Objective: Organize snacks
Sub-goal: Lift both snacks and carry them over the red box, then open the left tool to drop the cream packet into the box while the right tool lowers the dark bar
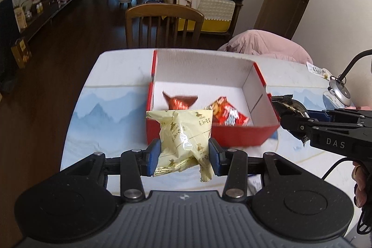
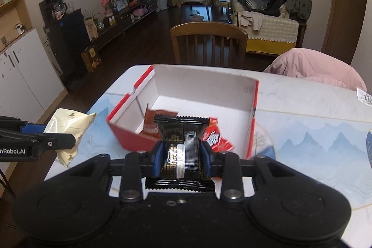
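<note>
The left claw is pinching a soft, crinkly cream packet mid-body before the red box; the right claw is squeezing a slippery black packet.

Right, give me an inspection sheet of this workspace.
Surface: white table with blue mountain-print mat.
Job's things: open red cardboard box holding two red foil snack packets.
Clutter: small printed wrapper at the table's far edge.
Grippers: left gripper shut on cream plastic snack bag; right gripper shut on black foil snack packet.
Cables: black cable under the right gripper.
Surroundings: wooden chair, pink padded jacket.
</note>
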The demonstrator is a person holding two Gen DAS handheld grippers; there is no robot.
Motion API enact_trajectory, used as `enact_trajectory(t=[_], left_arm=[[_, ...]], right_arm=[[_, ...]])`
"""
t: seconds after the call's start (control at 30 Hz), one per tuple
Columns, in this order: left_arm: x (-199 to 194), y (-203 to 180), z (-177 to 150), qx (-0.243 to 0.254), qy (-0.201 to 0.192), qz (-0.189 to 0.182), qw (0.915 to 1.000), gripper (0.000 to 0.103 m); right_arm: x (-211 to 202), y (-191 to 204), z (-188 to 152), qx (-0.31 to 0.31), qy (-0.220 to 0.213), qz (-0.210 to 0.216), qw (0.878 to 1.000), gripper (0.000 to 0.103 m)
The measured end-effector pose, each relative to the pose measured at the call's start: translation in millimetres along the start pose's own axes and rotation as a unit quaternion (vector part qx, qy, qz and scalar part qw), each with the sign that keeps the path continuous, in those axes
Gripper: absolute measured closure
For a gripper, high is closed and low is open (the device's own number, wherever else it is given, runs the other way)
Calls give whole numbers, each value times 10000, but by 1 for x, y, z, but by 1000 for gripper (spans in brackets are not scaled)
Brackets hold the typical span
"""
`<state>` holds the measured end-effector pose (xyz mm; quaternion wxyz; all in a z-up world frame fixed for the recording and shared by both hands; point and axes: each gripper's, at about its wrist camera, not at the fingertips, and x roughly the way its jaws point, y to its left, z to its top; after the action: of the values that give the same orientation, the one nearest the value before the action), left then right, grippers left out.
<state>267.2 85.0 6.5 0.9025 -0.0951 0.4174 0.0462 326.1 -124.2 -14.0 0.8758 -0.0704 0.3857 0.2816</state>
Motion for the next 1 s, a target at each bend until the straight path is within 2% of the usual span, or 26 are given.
enact_trajectory(t=[0.47,1.0], left_arm=[[67,-21,63,206,210,275,9992,60],[160,-25,70,298,976,563,9932,60]], right_arm=[[49,-29,38,-47,146,-92,9998,70],[135,-45,29,-209,910,-19,9956,70]])
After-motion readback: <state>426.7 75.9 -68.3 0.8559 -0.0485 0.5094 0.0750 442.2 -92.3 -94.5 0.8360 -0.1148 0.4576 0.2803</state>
